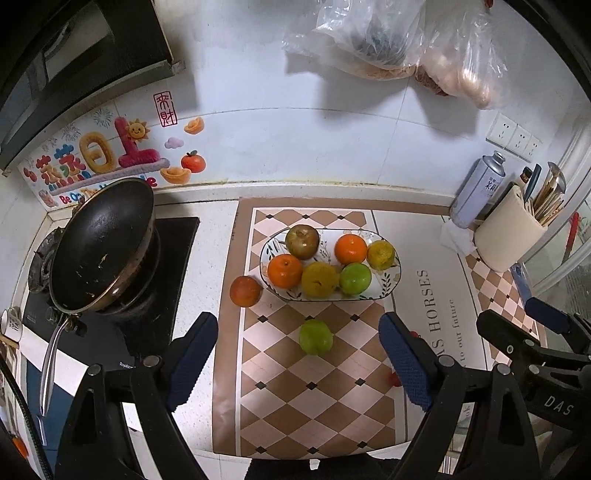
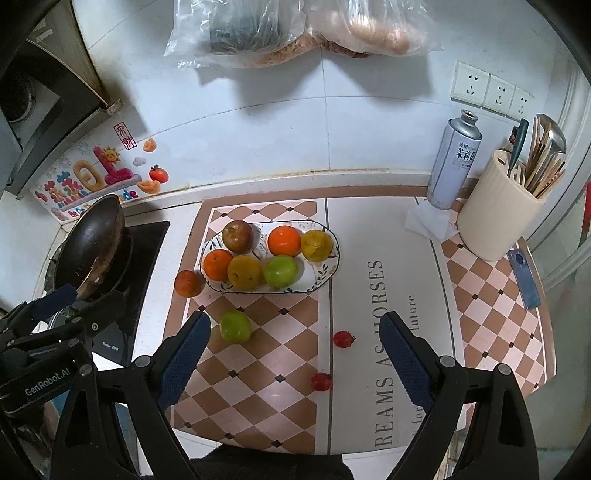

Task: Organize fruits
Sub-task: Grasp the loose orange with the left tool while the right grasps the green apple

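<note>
An oval patterned plate (image 1: 389, 282) (image 2: 328, 275) on the checked mat holds several fruits: oranges, yellow ones, a green one and a brownish apple (image 1: 302, 241). A green fruit (image 1: 315, 336) (image 2: 235, 326) lies loose on the mat in front of the plate. A reddish orange fruit (image 1: 245, 291) (image 2: 189, 283) lies just left of the plate. Two small red fruits (image 2: 343, 339) (image 2: 321, 381) lie nearer. My left gripper (image 1: 299, 354) is open and empty, with the green fruit between its fingers' line. My right gripper (image 2: 295, 350) is open and empty above the small red fruits.
A black wok (image 1: 99, 247) sits on the stove at the left. A spray can (image 2: 452, 158) and a cream utensil holder (image 2: 498, 214) stand at the back right. A blue flat object (image 2: 524, 278) lies by the holder. Plastic bags (image 2: 288, 33) hang on the wall.
</note>
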The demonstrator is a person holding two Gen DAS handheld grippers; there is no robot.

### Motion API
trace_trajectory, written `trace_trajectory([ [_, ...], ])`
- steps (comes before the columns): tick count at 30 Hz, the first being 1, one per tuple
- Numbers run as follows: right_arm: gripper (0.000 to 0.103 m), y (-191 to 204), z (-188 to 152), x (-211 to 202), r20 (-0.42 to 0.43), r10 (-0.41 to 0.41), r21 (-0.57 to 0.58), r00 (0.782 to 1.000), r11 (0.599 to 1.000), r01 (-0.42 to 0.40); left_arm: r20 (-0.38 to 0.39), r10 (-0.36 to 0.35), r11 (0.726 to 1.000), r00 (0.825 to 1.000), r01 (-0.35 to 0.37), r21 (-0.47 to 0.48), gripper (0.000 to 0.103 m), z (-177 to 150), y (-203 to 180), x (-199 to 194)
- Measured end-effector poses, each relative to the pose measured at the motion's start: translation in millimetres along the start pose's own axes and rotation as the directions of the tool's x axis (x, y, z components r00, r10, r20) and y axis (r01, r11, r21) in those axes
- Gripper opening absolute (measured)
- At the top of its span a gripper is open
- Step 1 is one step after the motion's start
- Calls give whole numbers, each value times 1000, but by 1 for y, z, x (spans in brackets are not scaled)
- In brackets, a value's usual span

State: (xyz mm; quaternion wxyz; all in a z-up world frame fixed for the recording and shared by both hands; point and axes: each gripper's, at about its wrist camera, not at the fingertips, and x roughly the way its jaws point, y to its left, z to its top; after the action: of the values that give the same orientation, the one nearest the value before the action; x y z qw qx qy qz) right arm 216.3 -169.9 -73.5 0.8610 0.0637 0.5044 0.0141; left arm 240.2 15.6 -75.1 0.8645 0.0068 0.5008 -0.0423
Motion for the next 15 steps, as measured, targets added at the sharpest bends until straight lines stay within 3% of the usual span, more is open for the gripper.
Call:
trace_trajectory([
  [6, 95, -5, 2, 20, -26, 55, 46, 998, 998, -53, -15, 21, 1000, 1000, -22, -11, 89, 2, 5, 11],
  [8, 95, -7, 2, 37, -66, 92, 65, 994, 994, -88, -24, 54, 998, 998, -54, -14, 100, 4, 11, 20],
  [11, 95, -5, -3, 80, -156, 157, 97, 975, 985, -144, -28, 122, 992, 992, -122, -16, 101, 5, 24, 34],
  [15, 95, 10, -15, 150, -272, 229, 131, 935, 971, -200, -76, 231, 972, 970, -234, -22, 101, 5, 50, 63],
])
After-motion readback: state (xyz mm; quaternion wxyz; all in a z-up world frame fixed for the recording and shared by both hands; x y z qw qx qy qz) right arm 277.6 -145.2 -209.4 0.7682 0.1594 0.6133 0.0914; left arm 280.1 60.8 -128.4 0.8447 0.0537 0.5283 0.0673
